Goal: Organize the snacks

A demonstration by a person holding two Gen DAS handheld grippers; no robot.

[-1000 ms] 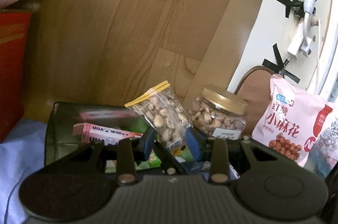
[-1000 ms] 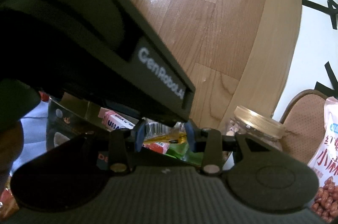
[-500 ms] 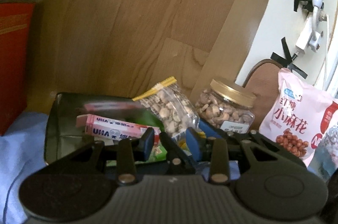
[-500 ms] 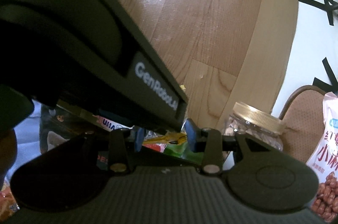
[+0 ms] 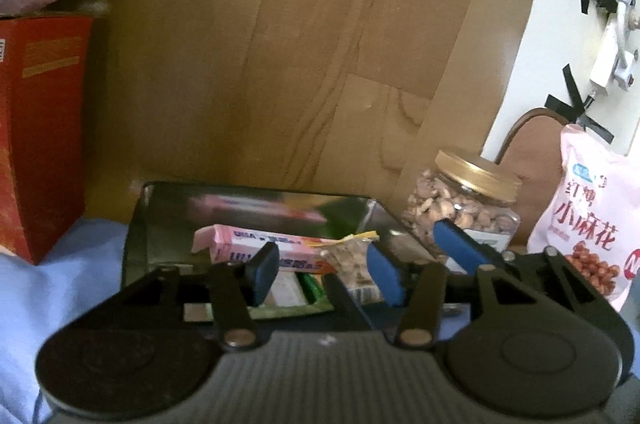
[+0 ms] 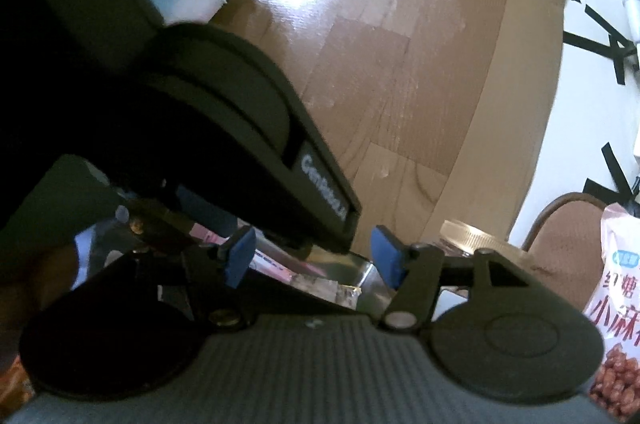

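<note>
Both the left claw (image 5: 320, 270) and right claw (image 6: 310, 258) are opening, empty, over the metal tin (image 5: 168, 202), where the zip bag of nuts (image 5: 354, 264) leans on the pink candy box (image 5: 256, 244) and could snag a retreating finger and slide out.

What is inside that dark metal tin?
Inside the metal tin: a pink candy box, a zip bag of nuts and green packets. The gripper covers the rest.

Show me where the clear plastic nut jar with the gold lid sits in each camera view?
Left wrist: clear nut jar with gold lid, right of centre, beside the metal tin.
Right wrist: only its gold lid shows, lower right.
Shared landmark: pink snack bag at the right edge.
</note>
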